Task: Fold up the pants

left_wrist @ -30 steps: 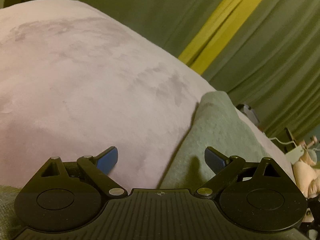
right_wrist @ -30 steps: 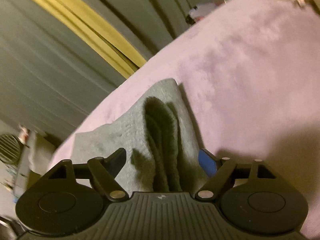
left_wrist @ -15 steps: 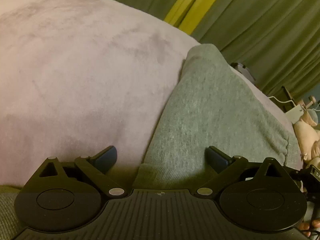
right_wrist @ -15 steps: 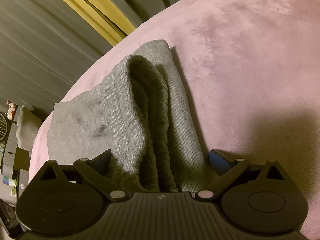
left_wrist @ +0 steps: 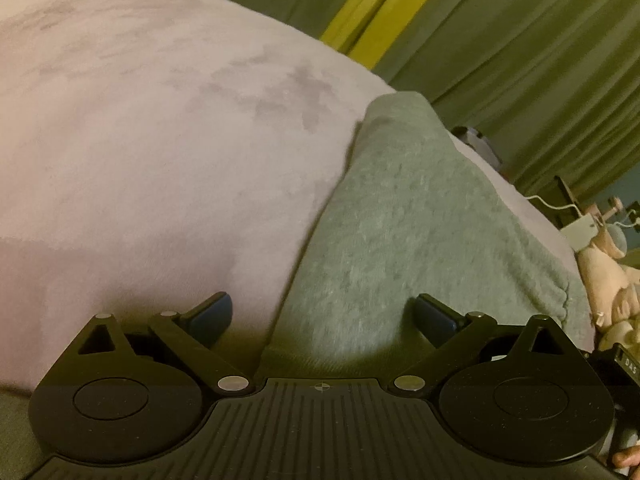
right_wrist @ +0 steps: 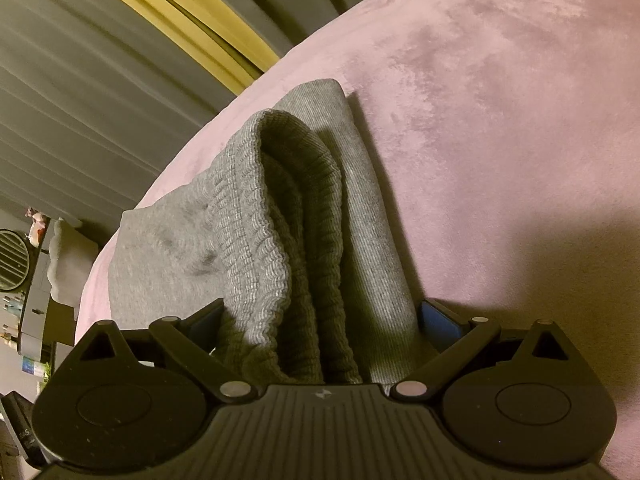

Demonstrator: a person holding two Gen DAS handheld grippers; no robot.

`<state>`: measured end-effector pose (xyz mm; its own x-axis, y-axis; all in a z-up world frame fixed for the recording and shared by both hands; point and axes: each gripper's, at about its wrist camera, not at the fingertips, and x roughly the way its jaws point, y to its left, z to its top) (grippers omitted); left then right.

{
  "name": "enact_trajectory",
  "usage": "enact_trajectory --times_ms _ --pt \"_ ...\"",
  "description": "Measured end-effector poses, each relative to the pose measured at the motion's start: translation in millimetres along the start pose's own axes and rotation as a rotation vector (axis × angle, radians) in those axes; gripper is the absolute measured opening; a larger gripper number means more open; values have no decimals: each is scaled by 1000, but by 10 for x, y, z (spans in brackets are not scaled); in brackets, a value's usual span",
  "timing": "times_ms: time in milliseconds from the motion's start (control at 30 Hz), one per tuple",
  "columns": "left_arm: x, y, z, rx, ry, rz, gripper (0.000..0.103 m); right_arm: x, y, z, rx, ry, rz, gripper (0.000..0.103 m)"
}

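Note:
Grey knit pants (left_wrist: 420, 232) lie folded on a pink bed cover (left_wrist: 160, 140). My left gripper (left_wrist: 322, 316) is open, its jaws astride the pants' left folded edge, one pad over the pink cover. In the right wrist view the pants (right_wrist: 288, 208) show a bunched ribbed waistband and stacked layers. My right gripper (right_wrist: 320, 320) is open with the thick fold of layers lying between its blue pads (right_wrist: 436, 316); the left pad is partly hidden by cloth.
Green curtains with a yellow stripe (left_wrist: 384, 12) hang behind the bed. A stuffed toy (left_wrist: 608, 276) and cables lie at the bed's right edge. A fan and shelf (right_wrist: 16, 256) stand at far left in the right wrist view.
Both grippers have closed in on the pants from farther back; the cloth now lies between the jaws. The left view has shifted slightly since half a second ago. Both jaws stayed open.

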<state>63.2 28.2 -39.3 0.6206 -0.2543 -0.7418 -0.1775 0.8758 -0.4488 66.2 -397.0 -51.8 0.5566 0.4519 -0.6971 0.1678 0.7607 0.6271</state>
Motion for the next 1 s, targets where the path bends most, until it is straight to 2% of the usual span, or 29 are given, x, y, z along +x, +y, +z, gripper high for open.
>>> enact_trajectory --times_ms 233,500,600,767,833,900,1000 --pt "189 -60 158 59 27 -38 101 34 -13 11 2 -6 25 99" --pt "440 -98 357 57 50 -121 101 147 19 70 -25 -25 63 99" --pt "503 -147 391 71 41 -124 101 194 47 79 -51 -38 65 99" --pt "580 -267 387 152 40 -103 101 262 123 88 -115 -58 57 99" --pt "587 -288 378 168 42 -98 101 274 120 104 -129 -63 60 98" --pt "591 -287 375 174 42 -101 101 284 127 114 -142 -71 59 90" --pt "592 -276 375 182 42 -111 101 277 90 125 -133 -69 80 85"
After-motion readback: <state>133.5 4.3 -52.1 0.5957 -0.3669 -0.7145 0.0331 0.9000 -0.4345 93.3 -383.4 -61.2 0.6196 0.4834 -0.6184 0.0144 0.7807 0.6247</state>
